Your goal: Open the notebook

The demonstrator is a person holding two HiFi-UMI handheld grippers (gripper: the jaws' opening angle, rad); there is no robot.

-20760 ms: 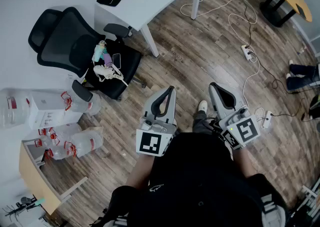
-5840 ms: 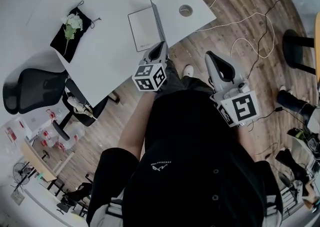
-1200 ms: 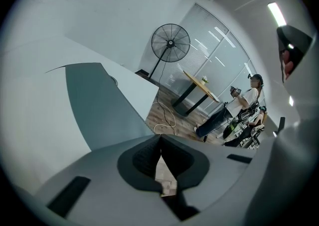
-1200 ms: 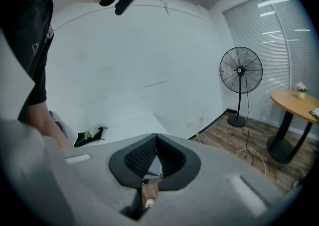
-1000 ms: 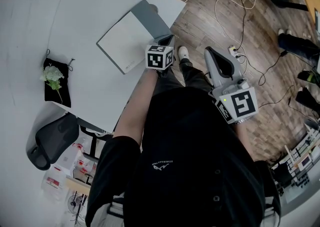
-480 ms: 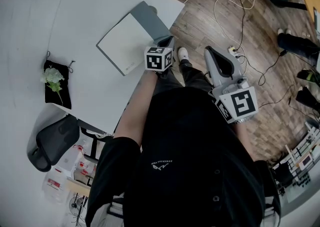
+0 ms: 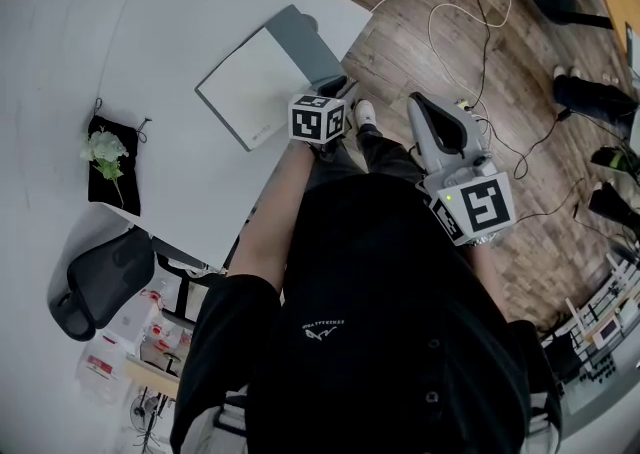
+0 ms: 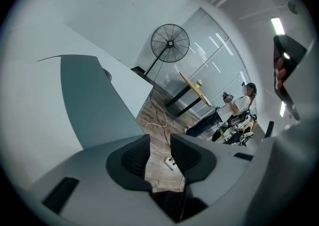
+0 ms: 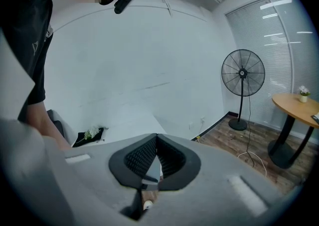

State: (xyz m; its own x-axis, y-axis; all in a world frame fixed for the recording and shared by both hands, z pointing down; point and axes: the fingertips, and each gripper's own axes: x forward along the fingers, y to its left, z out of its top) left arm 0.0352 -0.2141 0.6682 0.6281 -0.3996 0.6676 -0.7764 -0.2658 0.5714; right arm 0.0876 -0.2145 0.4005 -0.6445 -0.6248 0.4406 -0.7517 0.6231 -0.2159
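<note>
Two gripper views alone reveal left claw [image 8: 160,151] parted, right claw [image 9: 156,156] clenched; notebook [image 7: 260,84] open.

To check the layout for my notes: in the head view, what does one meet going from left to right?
black pouch with flower → notebook → right gripper → person's legs

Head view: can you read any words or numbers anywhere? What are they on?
No text can be read.
Shirt logo: tiny white print, too small to read.
Left gripper and right gripper cubes: square patterns, no words.
Notebook: pages look blank.
</note>
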